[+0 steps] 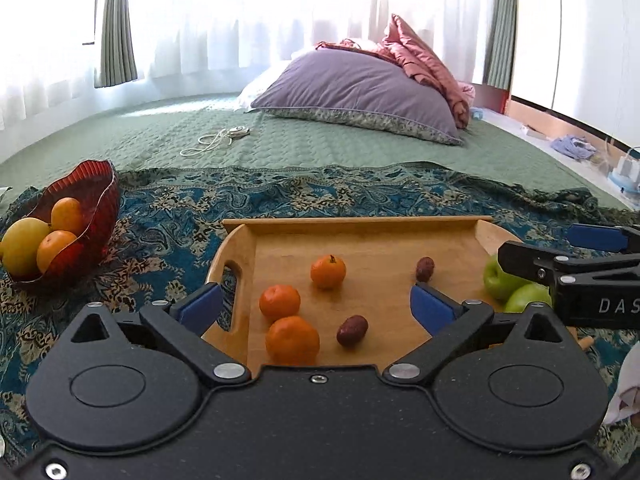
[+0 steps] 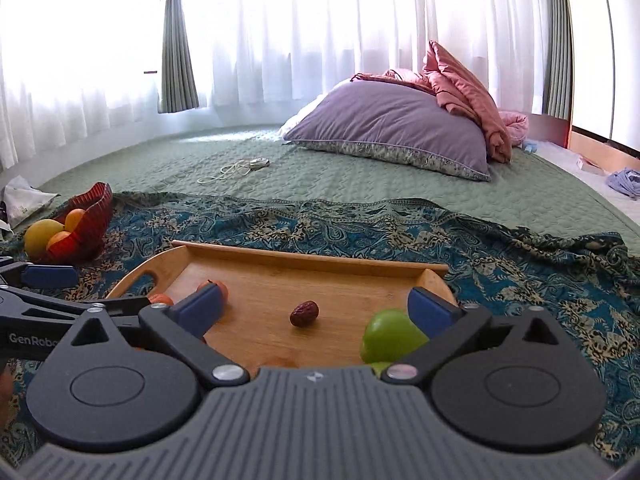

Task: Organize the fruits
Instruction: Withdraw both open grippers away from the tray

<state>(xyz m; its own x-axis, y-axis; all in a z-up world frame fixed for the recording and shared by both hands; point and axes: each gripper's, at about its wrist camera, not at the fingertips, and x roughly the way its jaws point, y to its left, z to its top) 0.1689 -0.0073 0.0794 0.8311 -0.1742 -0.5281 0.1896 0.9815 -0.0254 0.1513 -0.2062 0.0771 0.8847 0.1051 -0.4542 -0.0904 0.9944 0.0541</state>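
Both wrist cameras sit low and close over the wooden tray (image 1: 352, 222), facing twelve o'clock toward the purple pillow (image 2: 394, 128) — the left view from nine o'clock, the right from three; both share the tray, red bowl (image 1: 92, 184) and bed.

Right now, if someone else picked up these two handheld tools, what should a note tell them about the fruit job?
Left tool: open, empty, above the wooden tray.
Right tool: open, empty, over the tray's right end.
On the tray: three tangerines, two dates, two green apples.
Red bowl, on the cloth left of the tray: one yellow fruit, two orange ones.
Done: fruit sits loosely by kind.
Left: possibly the bowl's fruit; the final arrangement isn't evident.
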